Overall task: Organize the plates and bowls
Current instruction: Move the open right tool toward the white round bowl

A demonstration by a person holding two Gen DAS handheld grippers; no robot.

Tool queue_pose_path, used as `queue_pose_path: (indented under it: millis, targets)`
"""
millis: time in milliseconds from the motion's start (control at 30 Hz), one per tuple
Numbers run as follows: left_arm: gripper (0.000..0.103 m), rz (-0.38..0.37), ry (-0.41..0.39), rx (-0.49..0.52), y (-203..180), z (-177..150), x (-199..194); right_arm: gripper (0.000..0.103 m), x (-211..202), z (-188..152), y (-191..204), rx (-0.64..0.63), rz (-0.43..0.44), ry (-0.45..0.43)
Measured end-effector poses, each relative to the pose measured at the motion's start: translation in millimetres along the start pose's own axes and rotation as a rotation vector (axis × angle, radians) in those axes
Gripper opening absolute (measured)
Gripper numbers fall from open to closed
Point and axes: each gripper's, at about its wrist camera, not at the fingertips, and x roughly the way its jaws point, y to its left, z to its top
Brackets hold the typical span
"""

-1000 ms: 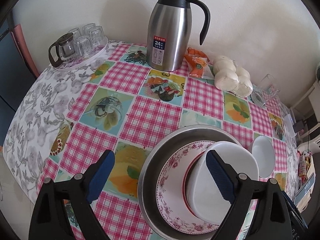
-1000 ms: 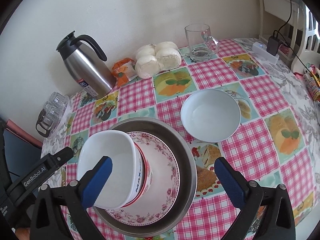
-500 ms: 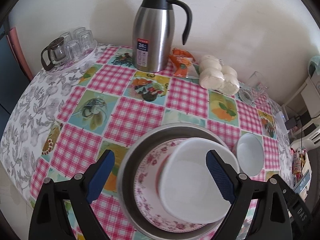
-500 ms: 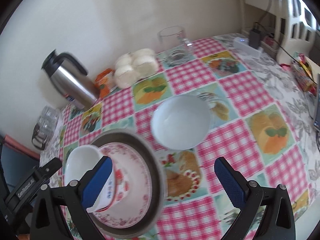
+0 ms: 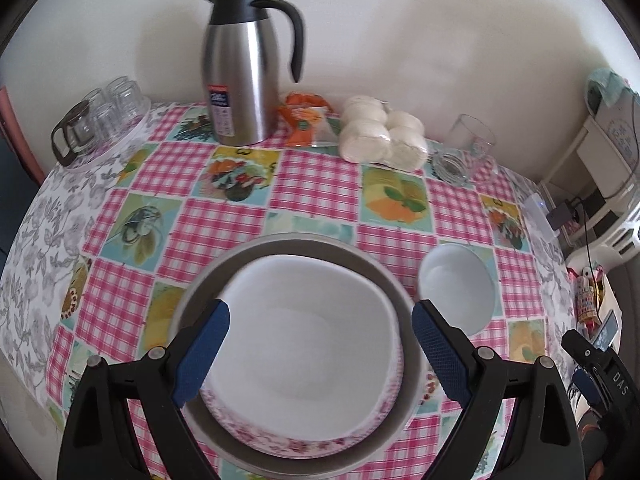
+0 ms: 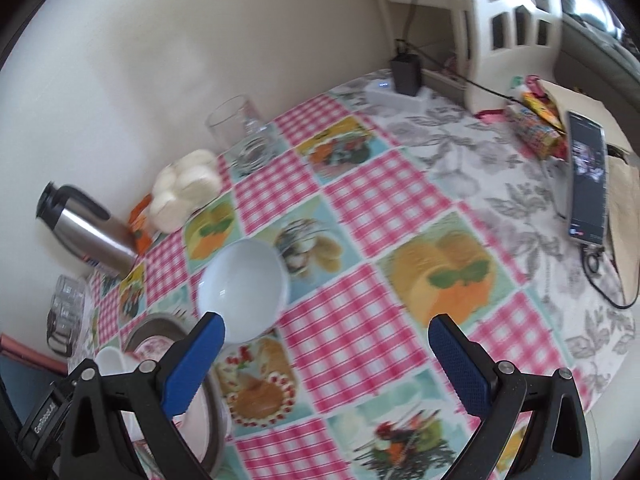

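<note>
Here, white bowl [image 5: 304, 344] mouth-up, upright.

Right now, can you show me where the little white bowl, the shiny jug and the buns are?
little white bowl [image 5: 456, 292], left wrist view, inside bottom.
shiny jug [image 5: 240, 80], left wrist view, steel body.
buns [image 5: 380, 136], left wrist view, middle of the pack.

"DAS" on black gripper body [image 5: 616, 380], near right, left wrist view | "GenRobot.AI" on black gripper body [image 6: 44, 420], near left, right wrist view | flask label [image 5: 219, 110]: illegible, blurred
</note>
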Motion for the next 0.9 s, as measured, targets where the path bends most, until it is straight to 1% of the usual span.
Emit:
queue_pose_path:
  millis: [133,233,400,633,700,900]
  targets:
    - [0.093,-0.024,-0.013,0.044,-27,-1,-2,0.103,0,3,-16,0.021,-0.015,0.001]
    - [0.093,-0.038,-0.026,0.101,-54,-3,-3,0.103,2,5,-24,0.028,-0.03,0.001]
    - [0.093,-0.067,-0.017,0.17,-87,-7,4,0.103,10,7,-34,0.051,-0.041,0.011]
    - [0.093,-0.076,-0.009,0.198,-110,-5,21,0.103,26,9,-39,0.06,-0.068,0.034]
    - [0.093,-0.081,-0.007,0.203,-114,-4,25,0.103,32,10,-38,0.052,-0.082,0.042]
    - [0.093,-0.066,-0.012,0.234,-125,0,41,0.103,51,11,-32,0.016,-0.098,0.082]
